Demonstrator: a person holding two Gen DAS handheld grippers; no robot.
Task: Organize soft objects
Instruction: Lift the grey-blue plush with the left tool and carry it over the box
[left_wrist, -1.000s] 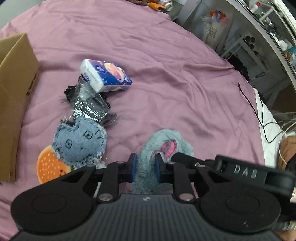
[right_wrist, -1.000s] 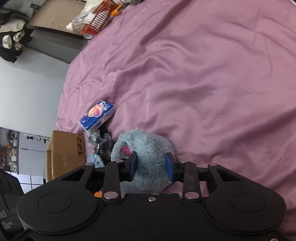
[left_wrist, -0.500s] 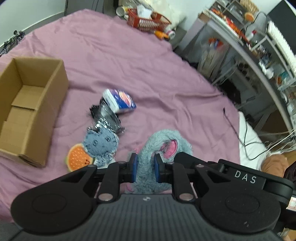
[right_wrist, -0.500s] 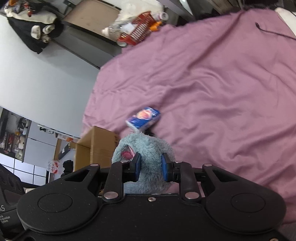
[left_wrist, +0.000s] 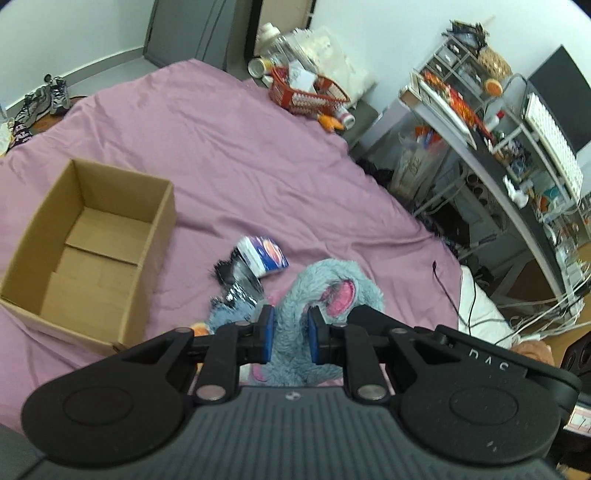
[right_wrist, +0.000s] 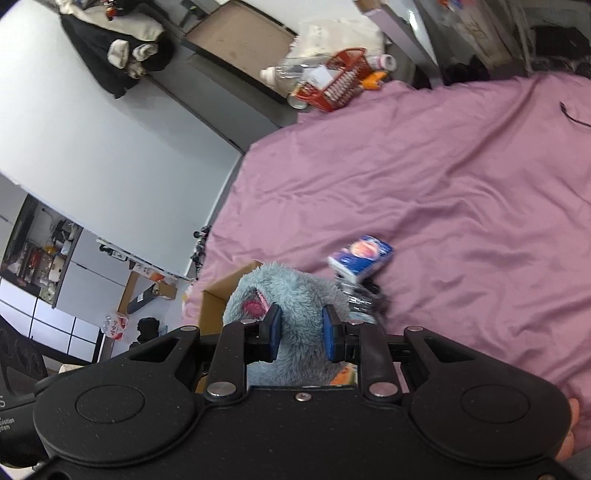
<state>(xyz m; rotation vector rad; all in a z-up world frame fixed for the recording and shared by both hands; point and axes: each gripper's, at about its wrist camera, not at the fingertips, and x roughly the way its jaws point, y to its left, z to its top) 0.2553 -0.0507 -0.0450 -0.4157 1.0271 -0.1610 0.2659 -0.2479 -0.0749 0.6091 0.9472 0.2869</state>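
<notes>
While both jaws stay clamped on the plush toy (left_wrist: 291, 328), it apparently hangs higher above the bed (left_wrist: 221, 177).

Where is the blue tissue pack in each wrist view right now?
Left wrist: tissue pack lies on the purple bedspread at centre, just above the plush toy.
Right wrist: tissue pack sits right of centre, up-right of the plush toy.
Shared landmark: red basket beyond the bed's far edge.
</notes>
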